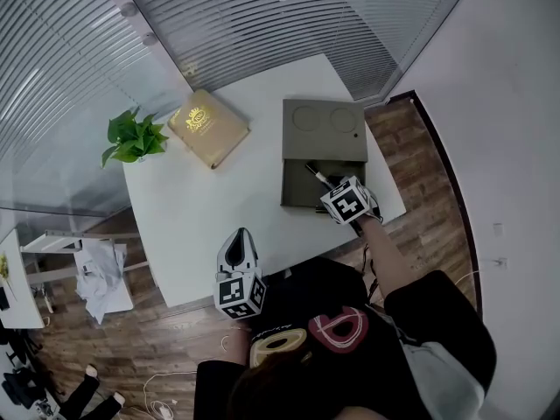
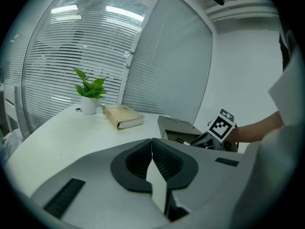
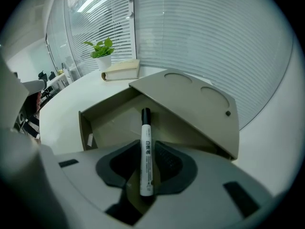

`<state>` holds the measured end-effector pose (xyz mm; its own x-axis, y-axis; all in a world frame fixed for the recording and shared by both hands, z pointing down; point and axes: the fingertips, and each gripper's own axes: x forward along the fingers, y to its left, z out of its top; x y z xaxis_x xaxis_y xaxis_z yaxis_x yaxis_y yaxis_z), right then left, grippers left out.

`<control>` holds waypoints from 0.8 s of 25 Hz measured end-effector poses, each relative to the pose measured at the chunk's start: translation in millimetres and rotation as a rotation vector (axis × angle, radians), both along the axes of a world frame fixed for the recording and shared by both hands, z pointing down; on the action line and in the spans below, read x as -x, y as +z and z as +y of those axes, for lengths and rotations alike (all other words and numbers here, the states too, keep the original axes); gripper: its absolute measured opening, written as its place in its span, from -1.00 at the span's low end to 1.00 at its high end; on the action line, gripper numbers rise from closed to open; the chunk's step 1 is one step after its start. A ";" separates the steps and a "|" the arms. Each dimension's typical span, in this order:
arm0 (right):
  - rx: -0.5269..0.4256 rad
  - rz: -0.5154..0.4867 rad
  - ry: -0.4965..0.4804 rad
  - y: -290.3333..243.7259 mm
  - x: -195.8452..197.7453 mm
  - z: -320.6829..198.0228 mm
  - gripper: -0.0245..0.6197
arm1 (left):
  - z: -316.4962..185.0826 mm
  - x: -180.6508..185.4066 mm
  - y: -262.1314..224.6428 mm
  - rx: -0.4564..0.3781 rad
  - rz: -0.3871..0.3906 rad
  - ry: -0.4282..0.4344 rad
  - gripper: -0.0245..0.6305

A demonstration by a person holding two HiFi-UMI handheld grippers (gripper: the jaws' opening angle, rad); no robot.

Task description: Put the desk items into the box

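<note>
Surface (image 1: pixel 210 208) white, carrying open box (image 1: pixel 322 121) at right | left hand-held gripper (image 2: pixel 152 144) closed, empty, by near edge | right hand-held gripper (image 3: pixel 147 149) over box opening, jaws parted | marker (image 3: pixel 146 125) loose between them, black cap pointing into box

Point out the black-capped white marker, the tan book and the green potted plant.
Black-capped white marker (image 3: pixel 147 149): right gripper view, on its white barrel.
Tan book (image 1: pixel 208 128): head view, middle of its front cover.
Green potted plant (image 1: pixel 133 136): head view, on its leaves.
</note>
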<state>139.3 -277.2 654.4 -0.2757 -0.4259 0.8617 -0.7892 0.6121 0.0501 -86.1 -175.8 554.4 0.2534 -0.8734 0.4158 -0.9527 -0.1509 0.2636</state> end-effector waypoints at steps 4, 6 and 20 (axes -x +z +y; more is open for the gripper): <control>-0.012 -0.018 0.007 0.5 0.5 -1.1 -0.56 | 0.5 2.3 0.2 0.003 -0.006 0.000 -0.87; -0.006 -0.027 0.017 0.1 -0.1 0.5 -0.56 | 1.1 2.2 -0.1 0.002 -0.004 0.000 -0.87; -0.085 -0.115 0.050 -31.5 9.3 2.0 -0.50 | 0.8 1.8 -0.6 -0.007 0.007 0.026 -0.87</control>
<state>129.9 -275.2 622.9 -0.3473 -0.5113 0.7861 -0.8220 0.5695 0.0073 -87.9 -175.0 553.8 0.2785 -0.8695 0.4079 -0.9468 -0.1772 0.2688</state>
